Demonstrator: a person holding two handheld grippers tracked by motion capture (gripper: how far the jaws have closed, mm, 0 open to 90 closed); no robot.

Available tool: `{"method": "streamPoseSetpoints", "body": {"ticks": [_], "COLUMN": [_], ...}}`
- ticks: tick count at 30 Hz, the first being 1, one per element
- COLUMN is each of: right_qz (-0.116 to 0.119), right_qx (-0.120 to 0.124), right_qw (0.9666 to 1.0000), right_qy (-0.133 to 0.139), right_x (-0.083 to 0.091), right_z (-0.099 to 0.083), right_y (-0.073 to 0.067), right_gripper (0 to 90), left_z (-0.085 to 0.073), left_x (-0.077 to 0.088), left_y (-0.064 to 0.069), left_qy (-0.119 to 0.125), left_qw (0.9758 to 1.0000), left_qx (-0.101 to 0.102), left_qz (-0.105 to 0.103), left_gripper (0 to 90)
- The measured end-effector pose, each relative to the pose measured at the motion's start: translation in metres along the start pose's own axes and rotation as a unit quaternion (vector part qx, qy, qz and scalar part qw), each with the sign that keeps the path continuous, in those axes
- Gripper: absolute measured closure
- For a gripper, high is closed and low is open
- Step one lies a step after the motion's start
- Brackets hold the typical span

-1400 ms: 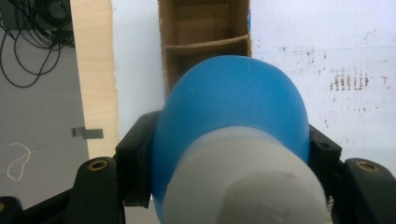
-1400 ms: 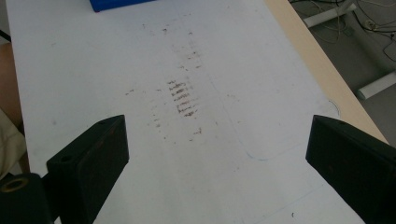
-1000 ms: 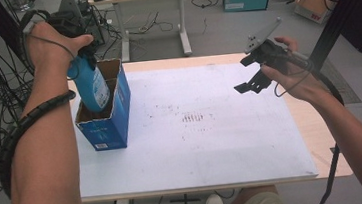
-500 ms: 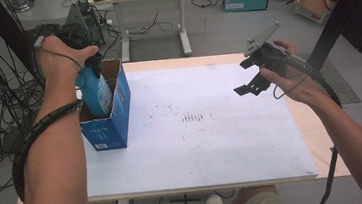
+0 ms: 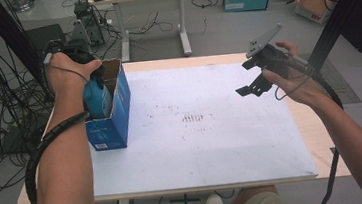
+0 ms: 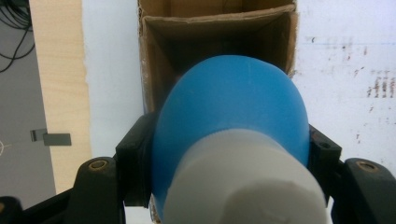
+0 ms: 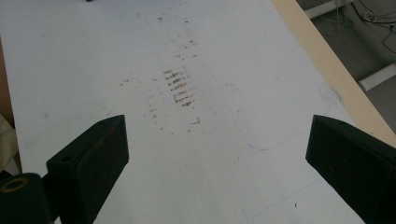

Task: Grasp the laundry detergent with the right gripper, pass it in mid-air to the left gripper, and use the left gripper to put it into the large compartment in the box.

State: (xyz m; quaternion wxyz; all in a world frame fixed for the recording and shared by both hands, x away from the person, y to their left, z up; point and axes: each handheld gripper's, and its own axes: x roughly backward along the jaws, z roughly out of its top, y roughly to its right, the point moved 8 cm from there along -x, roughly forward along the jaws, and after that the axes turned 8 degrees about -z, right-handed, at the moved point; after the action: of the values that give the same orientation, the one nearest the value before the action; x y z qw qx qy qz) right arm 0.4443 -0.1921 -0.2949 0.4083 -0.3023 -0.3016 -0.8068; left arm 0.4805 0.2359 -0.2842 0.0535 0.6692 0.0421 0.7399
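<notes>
Workshop floor with loose cables and a second desk lay behind; in front stood a wooden bench (image 5: 317, 134) covered by a white sheet (image 5: 213, 144) with brown smudges at its middle.

Item 1: blue cardboard box (image 5: 113, 118), open at the top, standing upright near the left edge of the bench on the white sheet. Interior brown, apparently bare beneath the incoming bottle as far as the left gripper view showed.

Item 2: blue bottle (image 6: 229, 112) with a white cap (image 6: 243, 182), base pointing down into the box mouth. In the high view its lower part sat below the box rim, its upper part above it.

Item 3: left gripper (image 5: 76, 54), jaws clamped on the bottle's sides just under the cap, held over the box.

Item 4: right gripper (image 5: 252, 82), jaws wide apart with nothing between them, held in the air over the right part of the sheet, well apart from the box.

Progress, judged: bottle picked up and partly inserted. Remaining: lowering it until it rested on the box floor, then releasing the grip and withdrawing the left gripper.
</notes>
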Motion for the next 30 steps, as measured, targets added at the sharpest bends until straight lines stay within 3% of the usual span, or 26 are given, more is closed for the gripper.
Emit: {"method": "streamPoseSetpoints", "body": {"ticks": [30], "right_qz": [-0.003], "right_qx": [-0.01], "right_qw": [0.9999], "right_qy": [-0.012], "right_x": [-0.002], "right_z": [-0.013], "right_y": [0.005], "right_gripper": [5.9], "left_z": [-0.004], "left_x": [-0.048], "left_y": [-0.006], "left_qy": [-0.018], "left_qw": [0.9998], "left_qx": [-0.002], "left_qz": [-0.002], "left_gripper": [36.1]}}
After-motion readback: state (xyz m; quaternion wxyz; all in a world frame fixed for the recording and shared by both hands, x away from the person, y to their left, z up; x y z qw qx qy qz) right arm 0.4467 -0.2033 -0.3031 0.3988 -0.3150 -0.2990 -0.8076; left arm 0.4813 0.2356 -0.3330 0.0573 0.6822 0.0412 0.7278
